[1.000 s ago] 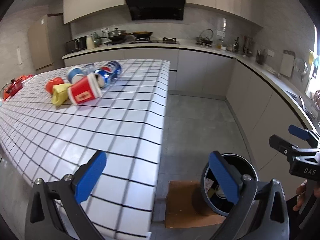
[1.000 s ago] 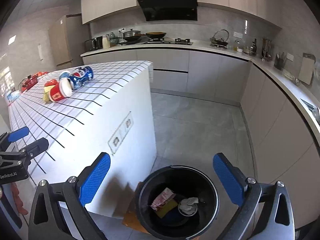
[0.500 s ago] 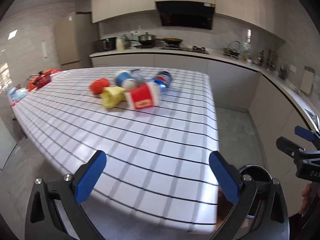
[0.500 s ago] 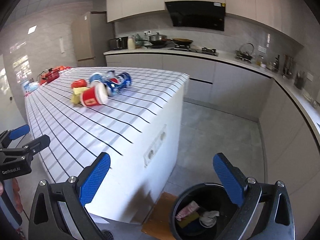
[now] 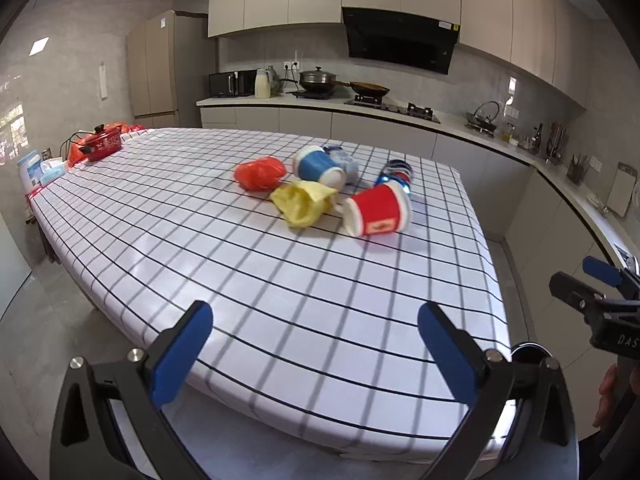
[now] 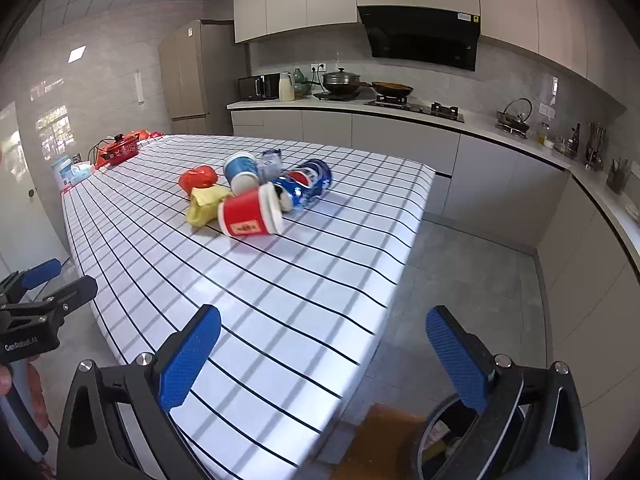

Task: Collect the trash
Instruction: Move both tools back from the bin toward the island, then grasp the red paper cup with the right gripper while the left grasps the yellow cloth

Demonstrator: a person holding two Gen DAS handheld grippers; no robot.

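On the checked table [image 5: 280, 280] ahead of me lies a huddle of trash: a red cup [image 5: 378, 210] on its side, a yellow wrapper [image 5: 302, 202], a red bag [image 5: 259, 173], a blue cup [image 5: 318, 166] and crushed cans [image 6: 306, 184]. My left gripper [image 5: 316, 354] and right gripper [image 6: 324, 354] gape wide, both empty, well short of it. Down by my right side sits the bin [image 6: 440, 440].

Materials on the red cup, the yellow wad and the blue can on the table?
Red cup: looks like coated paper, matte wall, white rolled rim. Yellow wad: thin plastic film or wrapper, crumpled with soft folds; could be paper. Blue can: likely aluminium, glossy printed skin, dented.
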